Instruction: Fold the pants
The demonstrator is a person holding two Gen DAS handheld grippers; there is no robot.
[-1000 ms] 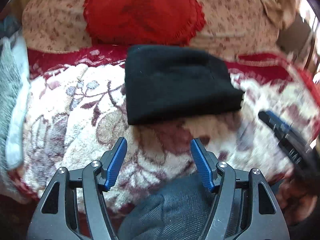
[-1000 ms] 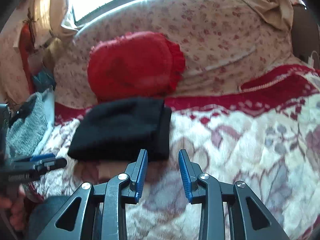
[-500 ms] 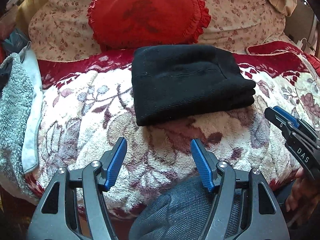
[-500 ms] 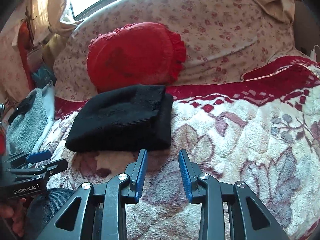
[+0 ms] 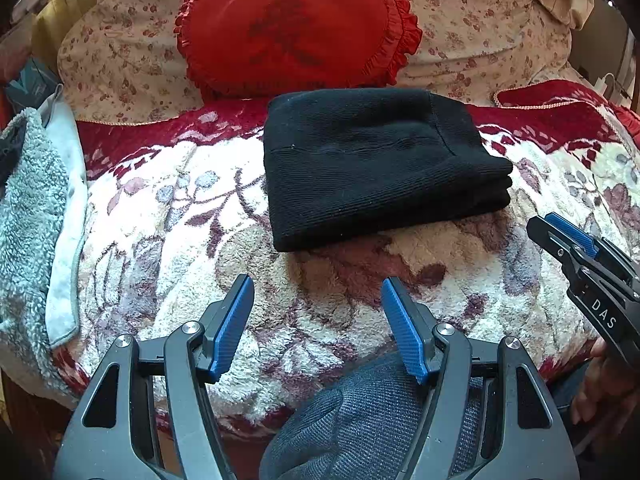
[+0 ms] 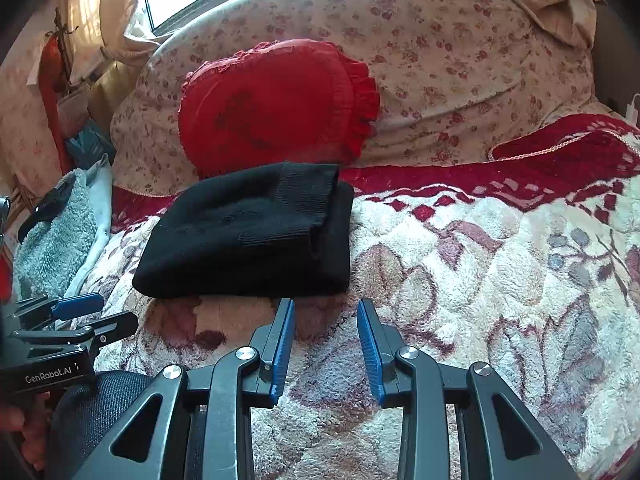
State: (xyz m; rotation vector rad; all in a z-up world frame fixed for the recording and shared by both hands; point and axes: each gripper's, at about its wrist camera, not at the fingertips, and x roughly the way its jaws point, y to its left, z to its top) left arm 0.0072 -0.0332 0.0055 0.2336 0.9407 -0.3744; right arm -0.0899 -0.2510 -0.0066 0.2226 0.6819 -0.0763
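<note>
The black ribbed knit pants (image 5: 376, 168) lie folded into a compact, layered rectangle on the cream-and-maroon floral fleece blanket (image 5: 168, 216) that covers the bed, just in front of the red frilled oval cushion (image 5: 296, 24). Compared with a second ago, the bundle itself looks the same in shape and place; what has changed is the view, which was blurred and closer then and is now sharp, with the whole bundle clear of both tools. The left gripper (image 5: 318, 324) hangs near the bed's front edge with its blue pads set wide and nothing between them. The right gripper (image 6: 325, 346) sits just short of the bundle's near edge, its pads a narrower gap apart, also empty. Neither touches the cloth. A grey fluffy towel (image 5: 28, 208) lies off to the left, well apart from the pants. Judging by the tidy stacked layers visible at the bundle's right edge, the folding appears finished, and the person seems to be backing off rather than preparing another fold.
</note>
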